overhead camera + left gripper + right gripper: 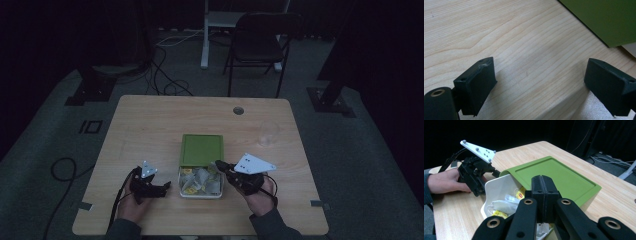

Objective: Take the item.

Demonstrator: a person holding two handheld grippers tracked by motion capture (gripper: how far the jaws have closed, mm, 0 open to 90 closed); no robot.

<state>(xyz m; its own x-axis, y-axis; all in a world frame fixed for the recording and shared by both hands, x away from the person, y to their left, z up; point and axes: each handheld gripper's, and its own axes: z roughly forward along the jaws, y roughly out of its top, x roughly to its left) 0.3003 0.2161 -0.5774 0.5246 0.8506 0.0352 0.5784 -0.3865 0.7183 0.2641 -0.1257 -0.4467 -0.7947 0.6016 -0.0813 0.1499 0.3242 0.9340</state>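
A white box (200, 196) holding several tea bags (197, 180) stands near the table's front edge, and its green lid (201, 149) lies flat just behind it. My left gripper (167, 186) rests on the table at the box's left side, jaws open and nothing between them; in the left gripper view it (540, 70) looks over bare wood toward the lid (604, 20). My right gripper (218, 164) hovers over the box's right rear corner. In the right gripper view its jaws (544, 185) are pressed together above the tea bags (504, 205). A scrap of white shows beneath them; whether it is pinched is unclear.
A clear plastic cup (268, 133) stands at the table's right, behind my right hand. A cable hole (238, 110) sits near the far edge. Beyond the table stand a black chair (260, 40) and loose floor cables (165, 75).
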